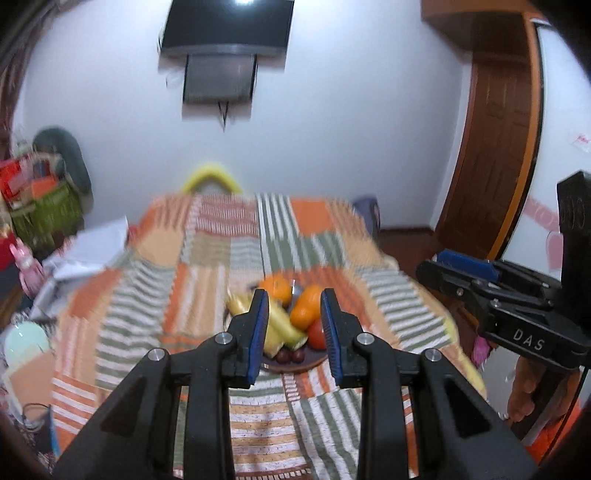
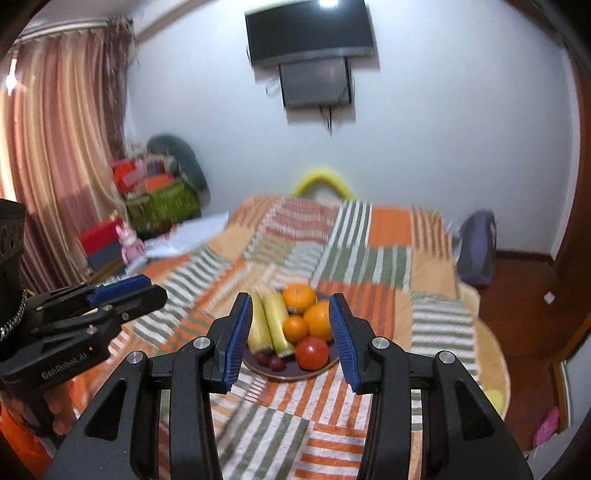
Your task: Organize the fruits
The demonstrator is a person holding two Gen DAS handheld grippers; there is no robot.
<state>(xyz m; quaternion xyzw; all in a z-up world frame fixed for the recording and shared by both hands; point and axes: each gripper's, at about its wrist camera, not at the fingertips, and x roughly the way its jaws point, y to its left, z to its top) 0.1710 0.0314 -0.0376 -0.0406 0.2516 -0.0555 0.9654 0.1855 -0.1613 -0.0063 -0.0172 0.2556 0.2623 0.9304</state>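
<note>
Tomato (image 2: 311, 352) unobstructed only in right view; left hides half

Pretty ordinary bedroom here. White walls (image 2: 443, 129), with a flat TV (image 2: 310, 33) mounted high up and a smaller dark box (image 2: 316, 86) hanging right under it, cables dangling below. A ceiling light glares off the top of the screen. The bed has a patchwork bedspread (image 2: 369, 240) in orange, green and cream stripes. Pinkish curtains (image 2: 62, 147) cover the left side, with a pile of boxes and a green basket (image 2: 162, 203) stacked in the corner beside them. Dark wooden floor (image 2: 524, 280), a purple backpack (image 2: 476, 247) leaning against the wall, and a brown wooden door (image 1: 491, 155) on the right.
</note>
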